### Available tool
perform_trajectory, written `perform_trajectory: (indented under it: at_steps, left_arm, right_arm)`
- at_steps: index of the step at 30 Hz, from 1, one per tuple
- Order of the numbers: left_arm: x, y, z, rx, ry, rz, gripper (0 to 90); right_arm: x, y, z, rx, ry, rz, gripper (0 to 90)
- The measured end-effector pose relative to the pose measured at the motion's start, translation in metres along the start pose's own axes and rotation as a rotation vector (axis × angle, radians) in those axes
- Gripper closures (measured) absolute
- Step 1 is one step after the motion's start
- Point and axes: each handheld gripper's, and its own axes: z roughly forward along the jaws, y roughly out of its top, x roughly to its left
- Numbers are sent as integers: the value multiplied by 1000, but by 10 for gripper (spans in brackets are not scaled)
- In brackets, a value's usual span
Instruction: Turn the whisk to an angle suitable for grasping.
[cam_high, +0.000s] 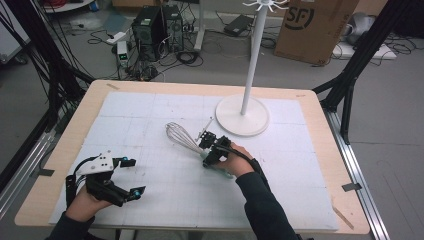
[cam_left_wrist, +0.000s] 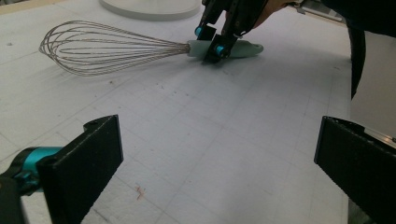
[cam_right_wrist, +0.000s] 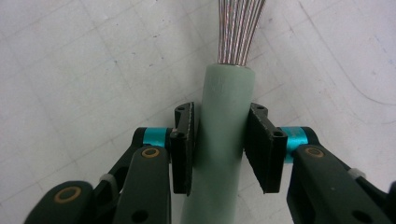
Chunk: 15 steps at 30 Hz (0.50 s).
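My right gripper (cam_right_wrist: 219, 149) clamps the whisk (cam_high: 186, 138) handle, lying mid-desk (cam_high: 90, 105) — the smooth, round handle could roll or slip when I lift; my left gripper (cam_high: 131, 176) idles wide open.

A wire whisk (cam_high: 186, 141) with a pale green handle lies flat, apparently, on the white mat (cam_high: 150, 180).

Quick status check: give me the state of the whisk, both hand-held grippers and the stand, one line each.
Whisk: lying flat on the white mat, handle between the right jaws.
Right hand-held gripper: shut on whisk handle, pads on both sides.
Left hand-held gripper: open, holding nothing, apart from the whisk.
White stand: upright at the mat's far side, untouched.
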Motion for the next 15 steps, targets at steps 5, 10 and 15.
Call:
perform_trajectory:
  at_steps: [5,10,15]
  left_arm:
    - [0,0,0,4,1,2,18]
    - [0,0,1,7,1,4,18]
    - [-1,0,1,11,1,5,18]
  right_arm:
    - [0,0,0,-3,3,2,641]
    - [0,2,1,16,-2,33,647]
    - [0,5,1,33,0,41,659]
